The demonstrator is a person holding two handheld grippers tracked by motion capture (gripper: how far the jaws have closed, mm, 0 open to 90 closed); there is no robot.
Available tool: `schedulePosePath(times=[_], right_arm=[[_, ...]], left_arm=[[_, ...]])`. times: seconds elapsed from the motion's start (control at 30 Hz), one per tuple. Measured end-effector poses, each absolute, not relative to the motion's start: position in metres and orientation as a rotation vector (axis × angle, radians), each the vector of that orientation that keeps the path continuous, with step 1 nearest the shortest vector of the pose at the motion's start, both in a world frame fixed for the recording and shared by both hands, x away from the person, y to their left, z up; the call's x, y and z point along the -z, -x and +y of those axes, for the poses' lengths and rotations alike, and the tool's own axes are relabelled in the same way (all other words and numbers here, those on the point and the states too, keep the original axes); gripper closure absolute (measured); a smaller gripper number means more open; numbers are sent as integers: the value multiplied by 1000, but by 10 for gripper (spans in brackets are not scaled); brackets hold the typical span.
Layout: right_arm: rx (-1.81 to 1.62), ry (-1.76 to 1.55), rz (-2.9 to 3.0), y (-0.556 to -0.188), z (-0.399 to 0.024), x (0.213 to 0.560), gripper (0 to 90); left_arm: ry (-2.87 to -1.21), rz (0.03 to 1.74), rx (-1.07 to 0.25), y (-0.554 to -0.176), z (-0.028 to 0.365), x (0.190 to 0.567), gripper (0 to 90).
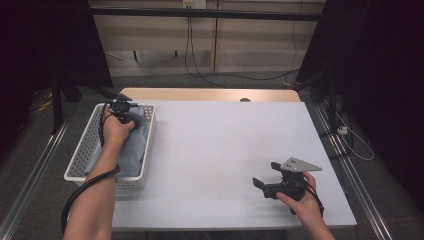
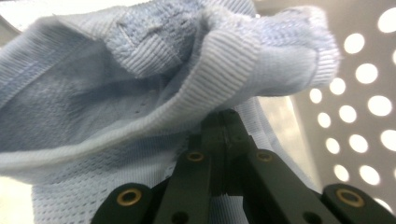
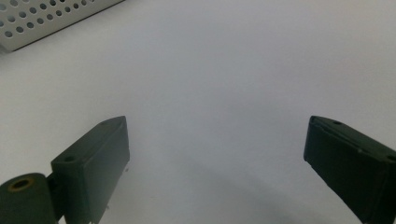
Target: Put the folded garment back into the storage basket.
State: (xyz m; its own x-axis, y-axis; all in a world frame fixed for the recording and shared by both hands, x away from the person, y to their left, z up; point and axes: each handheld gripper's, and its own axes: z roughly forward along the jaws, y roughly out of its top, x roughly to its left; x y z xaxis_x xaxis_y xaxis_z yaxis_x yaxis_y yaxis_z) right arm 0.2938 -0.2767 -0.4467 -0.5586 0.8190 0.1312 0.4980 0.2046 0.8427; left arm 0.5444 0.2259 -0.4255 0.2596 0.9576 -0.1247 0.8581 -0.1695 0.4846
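Note:
A light blue knit cloth (image 1: 131, 145) lies in the white perforated basket (image 1: 84, 150) at the table's left. My left gripper (image 1: 121, 117) reaches down into the basket's far end. In the left gripper view its jaws are pressed together on a ribbed fold of the blue cloth (image 2: 140, 88), the gripper (image 2: 227, 122) shut on it. My right gripper (image 1: 262, 184) hovers low over the white table near the front right. In the right gripper view the gripper (image 3: 217, 135) stands wide open with bare table between its fingers.
The white table sheet (image 1: 220, 150) spreads between the two hands. The basket wall (image 3: 42, 21) shows at the upper left of the right gripper view. Beyond the table's far edge lie a wooden strip (image 1: 210, 94) and cables (image 1: 200, 70) on the floor.

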Motion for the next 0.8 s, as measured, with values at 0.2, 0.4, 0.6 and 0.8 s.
schedulePosePath(times=[0.2, 0.4, 0.6, 0.8], right_arm=[[-1294, -1231, 2139, -293, -277, 446, 68], [-1293, -1224, 2141, -293, -277, 445, 68], [-1298, -1231, 2132, -292, -278, 444, 68], [-1298, -1230, 2130, -292, -278, 444, 68]], left_arm=[[-2068, 1635, -276, -540, 229, 415, 896], [-2057, 1638, -269, -536, 231, 407, 888], [-2052, 1622, -223, -530, 231, 395, 831], [-2068, 1594, -209, -524, 229, 382, 754]])
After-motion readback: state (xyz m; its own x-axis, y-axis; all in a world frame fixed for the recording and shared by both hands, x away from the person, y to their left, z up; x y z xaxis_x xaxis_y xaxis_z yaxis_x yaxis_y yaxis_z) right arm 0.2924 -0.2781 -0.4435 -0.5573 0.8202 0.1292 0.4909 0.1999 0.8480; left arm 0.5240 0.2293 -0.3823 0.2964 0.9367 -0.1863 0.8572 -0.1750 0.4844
